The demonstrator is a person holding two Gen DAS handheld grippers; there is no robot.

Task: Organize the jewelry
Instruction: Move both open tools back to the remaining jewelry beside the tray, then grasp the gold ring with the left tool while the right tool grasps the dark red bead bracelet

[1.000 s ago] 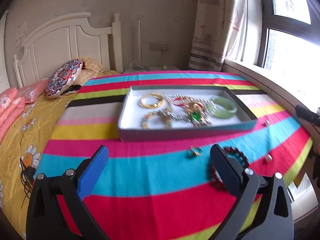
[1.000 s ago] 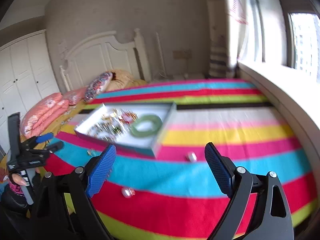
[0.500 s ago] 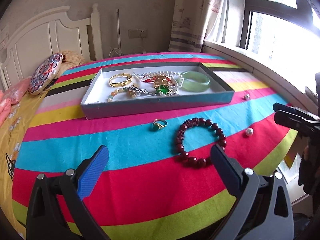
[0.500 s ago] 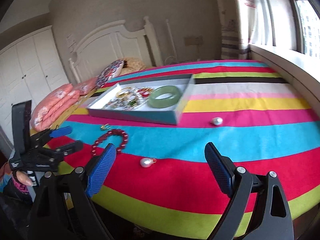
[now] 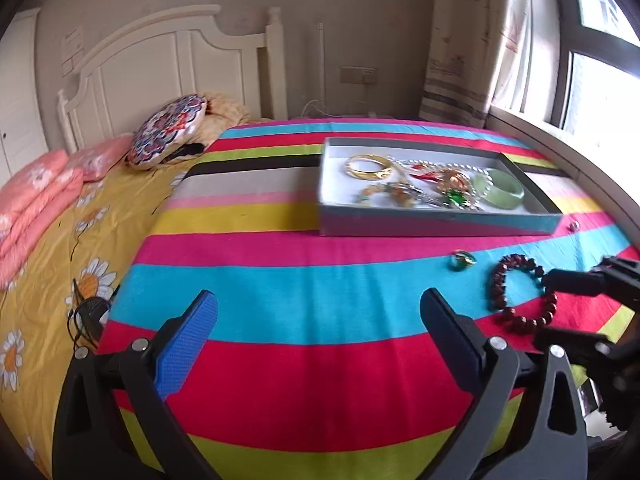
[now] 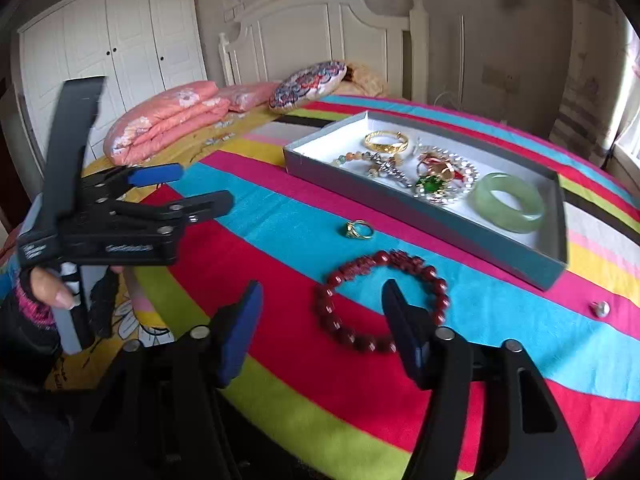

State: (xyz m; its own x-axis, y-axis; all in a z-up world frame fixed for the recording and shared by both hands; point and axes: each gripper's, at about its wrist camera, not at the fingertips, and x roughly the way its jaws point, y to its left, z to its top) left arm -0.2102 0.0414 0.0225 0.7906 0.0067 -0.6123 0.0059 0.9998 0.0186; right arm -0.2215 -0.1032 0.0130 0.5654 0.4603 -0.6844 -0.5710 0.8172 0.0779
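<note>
On the striped blanket (image 6: 280, 312) that covers the bed, a shallow grey box (image 6: 400, 200) lies toward the far side, nearer the window edge than the pillow end. Inside it sit a gold bangle (image 6: 386, 142), a pale green bangle (image 6: 508, 202) at the end nearest the window, a beaded bracelet (image 6: 356, 159) and a tangle of pearls and pendants (image 6: 440, 178) in the middle.

Outside the box, on the blue stripe just in front of its long side, lies a gold ring (image 6: 359, 230). Nearer the blanket's front edge rests a dark red bead bracelet (image 6: 380, 300), lying flat where blue meets red. A small silver bead (image 6: 599, 309) sits alone on the blue stripe off the box's near corner, well apart from the bracelet.

The right gripper (image 6: 320, 320) points down at the red bracelet; its jaws have just been closing and now stand at a middling width, with the bracelet's near arc seen between the fingers but no pad visibly pressing on it. The left gripper (image 5: 318, 324) hangs over bare blanket with its jaws wide and nothing between them. In the right wrist view a hand (image 6: 48, 284) grips its handle, off the blanket's left edge. A round patterned cushion (image 5: 170, 136) and folded pink quilts (image 6: 168, 120) lie by the headboard.
</note>
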